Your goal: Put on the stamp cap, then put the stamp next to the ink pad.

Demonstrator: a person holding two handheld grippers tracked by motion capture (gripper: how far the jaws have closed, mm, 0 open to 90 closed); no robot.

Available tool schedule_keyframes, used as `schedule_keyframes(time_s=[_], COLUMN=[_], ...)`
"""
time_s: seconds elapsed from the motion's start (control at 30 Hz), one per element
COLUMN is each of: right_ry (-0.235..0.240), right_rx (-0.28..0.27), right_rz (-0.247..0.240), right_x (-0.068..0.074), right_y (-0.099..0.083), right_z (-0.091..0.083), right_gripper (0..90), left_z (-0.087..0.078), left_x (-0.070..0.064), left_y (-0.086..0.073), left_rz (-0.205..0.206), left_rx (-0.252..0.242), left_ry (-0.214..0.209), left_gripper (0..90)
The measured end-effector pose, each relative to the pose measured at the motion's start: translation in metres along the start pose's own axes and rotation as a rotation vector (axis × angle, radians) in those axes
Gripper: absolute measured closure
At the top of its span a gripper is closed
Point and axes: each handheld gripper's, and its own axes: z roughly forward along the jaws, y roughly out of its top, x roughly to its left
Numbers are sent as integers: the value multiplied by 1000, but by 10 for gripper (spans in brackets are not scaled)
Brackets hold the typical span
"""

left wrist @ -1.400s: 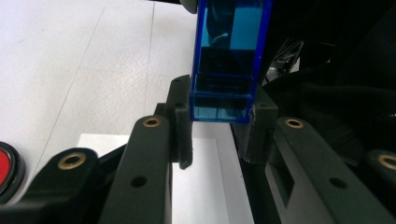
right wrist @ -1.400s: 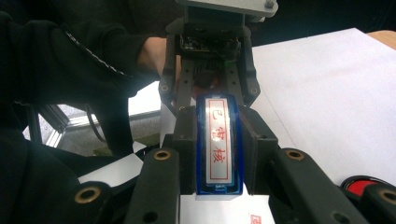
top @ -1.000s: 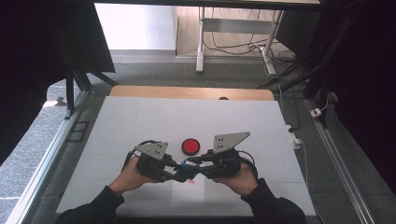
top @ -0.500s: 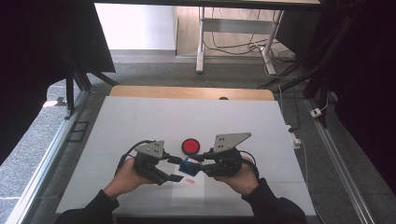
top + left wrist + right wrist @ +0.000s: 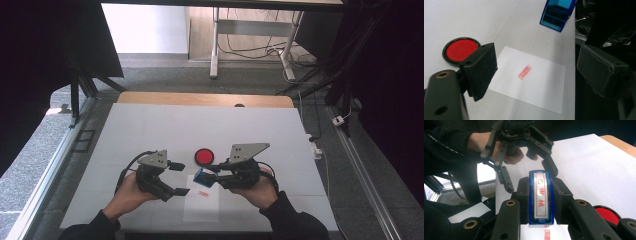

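Observation:
A blue stamp (image 5: 202,176) with a white label of red characters (image 5: 540,195) hangs a little above the table, with my right gripper (image 5: 206,176) shut on its sides. Below it lies a white sheet of paper (image 5: 202,207) that carries a small red rectangular imprint (image 5: 524,72). My left gripper (image 5: 180,178) stands open just left of the sheet, nothing between its jaws, and it faces the stamp (image 5: 557,13). A round red ink pad (image 5: 204,156) in a black rim sits just behind the stamp.
The white table top (image 5: 150,130) stretches wide behind and to both sides. A wooden strip (image 5: 205,99) runs along its far edge. Metal rails (image 5: 55,165) flank the table, and cables (image 5: 320,145) hang off its right side.
My left gripper has drawn back to the left, away from the stamp, and its jaws stand wider apart. The right gripper has kept hold of the stamp and hardly moved.

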Motion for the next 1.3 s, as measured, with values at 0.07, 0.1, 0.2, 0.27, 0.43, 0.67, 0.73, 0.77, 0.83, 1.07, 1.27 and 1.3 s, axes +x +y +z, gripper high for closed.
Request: schedule_keyframes(time_s=[0.07, 0.1, 0.2, 0.27, 0.43, 0.67, 0.73, 0.77, 0.83, 1.07, 1.27, 1.3], right_ry=[-10, -14, -21, -23, -41, -56, -62, -65, -70, -84, -104, -109], right_rx=[6, 5, 3, 8, 23, 33, 34, 37, 37, 41, 51, 54], right_rz=[2, 5, 12, 12, 7, 5, 8, 7, 10, 5, -1, 1], right_x=[-1, -1, -2, -2, -2, -3, -3, -3, -4, -5, -7, -7], right_y=[-1, -1, -2, -2, -3, -4, -4, -4, -5, -7, -8, -8], right_z=[-1, -1, -1, -2, -2, -2, -2, -2, -2, -2, -2, -2], right_gripper=[709, 709, 709, 709, 709, 709, 709, 709, 709, 709, 709, 709], left_z=[-3, -4, -10, -13, -22, -37, -41, -44, -48, -62, -71, -73], left_x=[-1, -2, -4, -6, -11, -19, -21, -22, -23, -30, -36, -37], left_y=[-2, -3, -7, -9, -18, -30, -35, -37, -41, -57, -68, -70], left_rz=[-13, -28, -56, -70, -111, -142, -153, -160, -176, -222, -253, -259], left_rx=[9, 15, 14, 21, 23, 11, 10, 6, 2, -8, -9, -10], left_ry=[23, 31, 54, 82, 112, 162, 181, 192, 206, 259, 285, 289], left_gripper=[131, 117, 82, 76, 44, 16, 2, 0, 0, 0, 0, 0])
